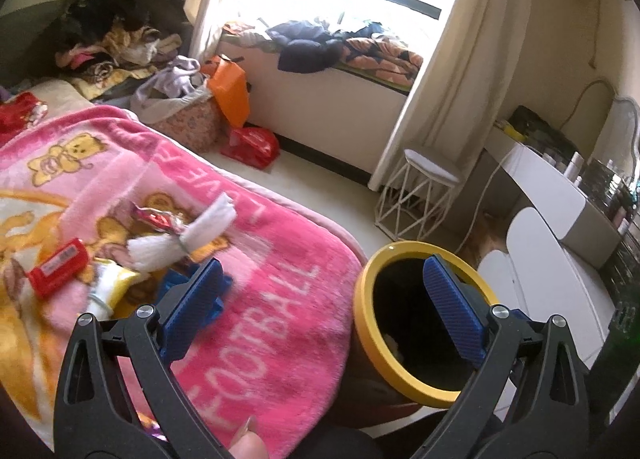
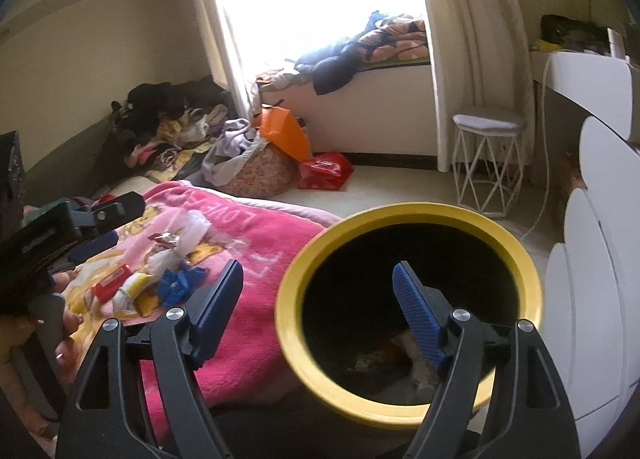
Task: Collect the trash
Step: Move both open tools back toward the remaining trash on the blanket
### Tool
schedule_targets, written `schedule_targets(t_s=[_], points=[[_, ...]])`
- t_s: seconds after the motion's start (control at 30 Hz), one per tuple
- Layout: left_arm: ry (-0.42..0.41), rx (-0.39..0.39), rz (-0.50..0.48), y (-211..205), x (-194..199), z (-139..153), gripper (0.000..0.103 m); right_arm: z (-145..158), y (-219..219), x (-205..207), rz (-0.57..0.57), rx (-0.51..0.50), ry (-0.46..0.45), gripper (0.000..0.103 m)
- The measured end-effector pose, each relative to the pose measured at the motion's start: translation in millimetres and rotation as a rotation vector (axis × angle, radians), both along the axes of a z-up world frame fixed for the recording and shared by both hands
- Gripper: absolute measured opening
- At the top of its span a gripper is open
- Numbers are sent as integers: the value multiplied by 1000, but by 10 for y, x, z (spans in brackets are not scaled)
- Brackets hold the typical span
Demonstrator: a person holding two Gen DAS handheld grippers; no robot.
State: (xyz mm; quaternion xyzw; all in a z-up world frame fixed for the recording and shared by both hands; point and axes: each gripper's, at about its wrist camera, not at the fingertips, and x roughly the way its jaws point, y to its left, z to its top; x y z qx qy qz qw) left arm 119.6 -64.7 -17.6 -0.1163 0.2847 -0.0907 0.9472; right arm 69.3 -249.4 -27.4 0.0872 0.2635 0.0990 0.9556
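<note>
We see both grippers held wide apart with nothing between the fingers. The left gripper (image 1: pixel 324 299) hangs over the near edge of the pink blanket (image 1: pixel 280 259), its right finger in front of the bin's dark opening. The right gripper (image 2: pixel 320 299) sits over the trash bin (image 2: pixel 292 311), its right finger well inside the yellow rim, its left finger over the blanket edge. In the right wrist view we also catch the left gripper (image 2: pixel 92 235) at the far left edge of the blanket, the hand (image 2: pixel 64 323) below it.

The trash lies in a loose cluster toward the left part of the blanket, well apart from the bin. We note a white tissue bundle (image 1: pixel 188 235), a shiny candy wrapper (image 1: pixel 158 217) touching its upper left, a red packet (image 1: pixel 60 261) to the left, a yellow-white wrapper (image 1: pixel 110 285) below the tissue, and a crumpled blue piece (image 1: pixel 180 283) just behind the left gripper's left finger.

The bin stands just off the blanket's right edge, upright, with some scraps (image 2: pixel 404 343) inside at the bottom; what they are we cannot tell.

Beyond: white wire stool (image 2: pixel 488 163), red bag (image 2: pixel 326 171), orange bag (image 2: pixel 286 133), clothes pile (image 1: pixel 116 35) on the floor.
</note>
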Motion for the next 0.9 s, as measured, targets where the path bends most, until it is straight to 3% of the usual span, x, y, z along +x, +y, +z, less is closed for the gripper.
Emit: schedule_targets(t_s=[0.9], points=[[-26, -22, 169, 794, -135, 13, 92, 175, 956, -9, 249, -83, -40, 80]])
